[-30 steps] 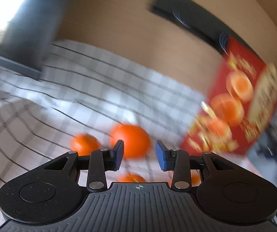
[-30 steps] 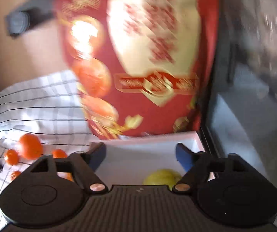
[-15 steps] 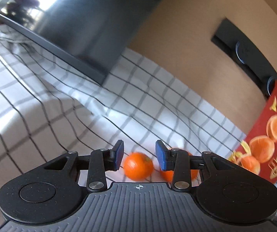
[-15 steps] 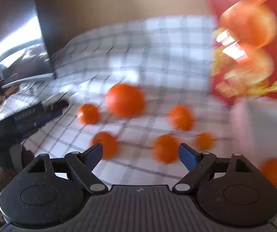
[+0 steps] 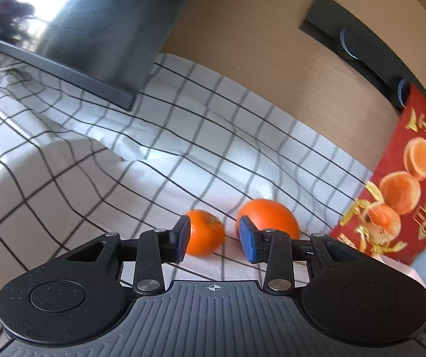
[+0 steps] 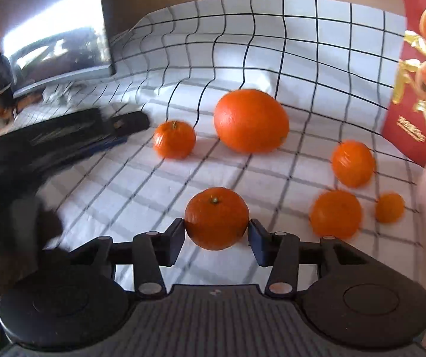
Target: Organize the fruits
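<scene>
Several oranges lie on a white checked cloth [image 6: 272, 44]. In the right wrist view, my right gripper [image 6: 216, 238] is open, with a small mandarin [image 6: 216, 218] between its fingertips, the pads beside it. A large orange [image 6: 251, 120] and more mandarins [image 6: 174, 139] [image 6: 352, 163] [image 6: 335, 213] lie beyond. In the left wrist view, my left gripper [image 5: 214, 242] is open and empty just before a mandarin [image 5: 205, 232] and the large orange [image 5: 269, 218].
A red fruit box lid [image 5: 406, 184] stands at the right, also in the right wrist view [image 6: 421, 59]. A dark monitor [image 5: 88, 29] stands at the back left. The left gripper's black body [image 6: 49, 142] lies left in the right wrist view.
My right gripper swung left from the box to the oranges, lowered and narrowed around one mandarin. My left gripper turned left, then settled facing two oranges.
</scene>
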Demonstrator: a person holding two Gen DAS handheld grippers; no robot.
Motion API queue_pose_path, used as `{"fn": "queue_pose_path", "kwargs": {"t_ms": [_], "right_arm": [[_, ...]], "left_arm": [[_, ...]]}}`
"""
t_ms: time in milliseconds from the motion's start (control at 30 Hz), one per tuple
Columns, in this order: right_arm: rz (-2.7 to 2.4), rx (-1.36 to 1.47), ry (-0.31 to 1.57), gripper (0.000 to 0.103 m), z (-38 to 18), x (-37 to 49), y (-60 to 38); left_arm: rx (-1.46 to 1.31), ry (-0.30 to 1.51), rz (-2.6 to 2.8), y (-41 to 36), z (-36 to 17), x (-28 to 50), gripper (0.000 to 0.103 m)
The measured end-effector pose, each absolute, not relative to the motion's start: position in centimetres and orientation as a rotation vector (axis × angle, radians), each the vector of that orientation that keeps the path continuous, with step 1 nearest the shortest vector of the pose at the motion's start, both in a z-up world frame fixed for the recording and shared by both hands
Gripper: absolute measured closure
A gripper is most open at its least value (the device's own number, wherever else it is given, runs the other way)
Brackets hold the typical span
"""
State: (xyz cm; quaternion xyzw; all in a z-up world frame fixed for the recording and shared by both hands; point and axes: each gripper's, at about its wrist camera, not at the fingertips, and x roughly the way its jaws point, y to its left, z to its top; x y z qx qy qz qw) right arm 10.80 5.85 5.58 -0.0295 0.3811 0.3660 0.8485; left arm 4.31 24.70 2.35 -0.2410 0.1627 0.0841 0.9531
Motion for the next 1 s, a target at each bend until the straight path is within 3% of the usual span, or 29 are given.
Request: {"fn": "queue_pose_path", "kwargs": {"t_ms": [367,767,1000], "right_arm": [[0.820,-0.088,0.735,0.057,4.7,1.4,-8.5],[0.815,0.046,0.691,0.053,2.4,1.2,-11.0],[0.804,0.161,0.707,0.045,2.2,2.1,-12.4]], "left_arm": [[-0.316,0.433,-0.171,15.5,2.9,6.3,0.063],[-0.136,0.481,-0.165,8.5,4.8,10.7,0.063],[-0.063,0.637,-0.172,5.0,4.3,15.2,0.061]]}}
